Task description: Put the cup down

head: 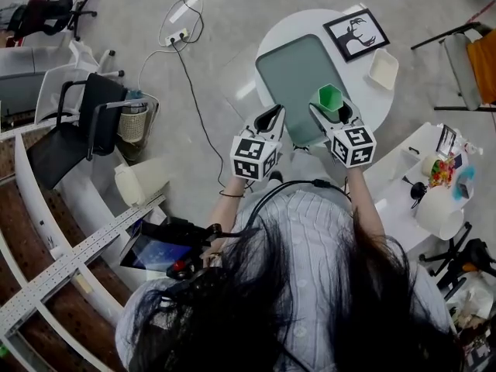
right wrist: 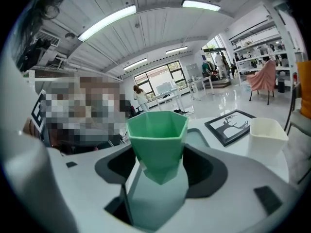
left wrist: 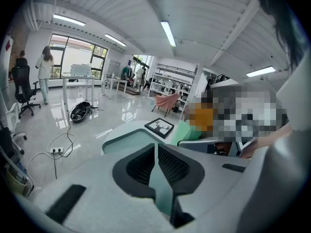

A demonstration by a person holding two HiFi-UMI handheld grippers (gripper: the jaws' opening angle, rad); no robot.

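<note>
A green faceted cup (head: 330, 97) stands upright between the jaws of my right gripper (head: 332, 110), which is shut on its lower part. It hangs over the near right edge of the grey-green mat (head: 291, 72) on the round white table (head: 280, 26). In the right gripper view the cup (right wrist: 159, 140) fills the middle, open side up, and appears empty. My left gripper (head: 271, 120) is just left of the cup, over the mat's near edge. Its jaws are shut with nothing between them, as the left gripper (left wrist: 155, 152) shows in its own view.
A framed deer picture (head: 356, 34) and a white square bowl (head: 384, 68) lie on the table's far right. On the floor are a black chair (head: 77, 126) at left and a power strip with cables (head: 177, 36). A cluttered white table (head: 434, 178) stands at right.
</note>
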